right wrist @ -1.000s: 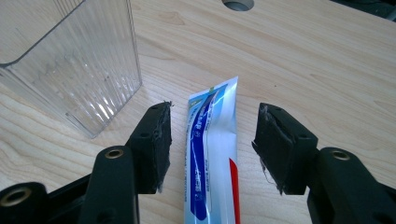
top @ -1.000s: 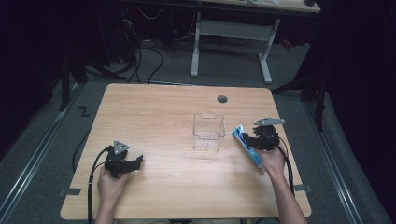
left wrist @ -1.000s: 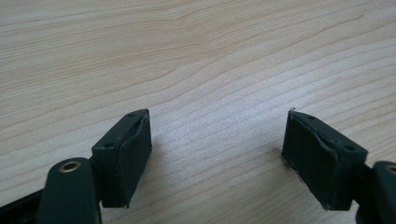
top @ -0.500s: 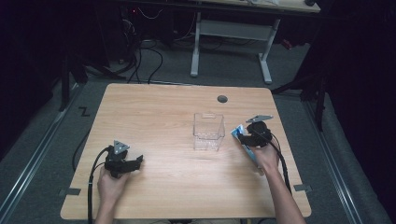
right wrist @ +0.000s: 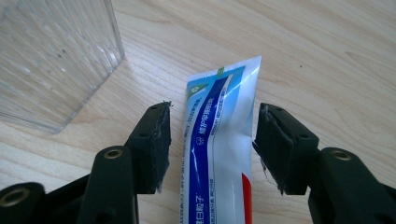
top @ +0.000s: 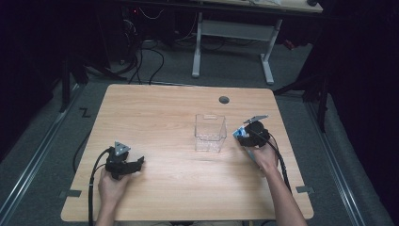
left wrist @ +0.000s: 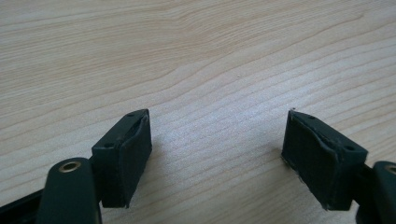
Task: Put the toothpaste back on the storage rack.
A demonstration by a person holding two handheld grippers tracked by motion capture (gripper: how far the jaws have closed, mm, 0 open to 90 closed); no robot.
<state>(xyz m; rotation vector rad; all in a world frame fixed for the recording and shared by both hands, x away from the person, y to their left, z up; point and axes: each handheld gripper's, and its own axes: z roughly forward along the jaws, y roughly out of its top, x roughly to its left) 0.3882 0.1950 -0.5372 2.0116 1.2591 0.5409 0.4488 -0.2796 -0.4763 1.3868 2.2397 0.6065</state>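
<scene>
A blue-and-white toothpaste tube [right wrist: 219, 140] lies flat on the wooden table, its crimped end pointing toward a clear plastic box [right wrist: 51, 60]. My right gripper [right wrist: 215, 114] straddles the tube with its jaws open; a gap shows between the left pad [right wrist: 156, 144] and the tube. From above, the right gripper [top: 249, 134] sits just right of the clear box [top: 210, 133], with the tube [top: 242, 134] peeking out at its left. My left gripper [top: 136, 165] rests at the table's near left, and its own view shows the left gripper [left wrist: 217, 126] open over bare wood.
A round grommet hole [top: 224, 100] sits near the table's far edge. The table [top: 155, 113] is bare wood between the two hands. A white desk frame [top: 233, 33] and cables stand on the floor beyond.
The right gripper has shifted left toward the clear box and lowered over the tube. The left gripper has stayed in place.
</scene>
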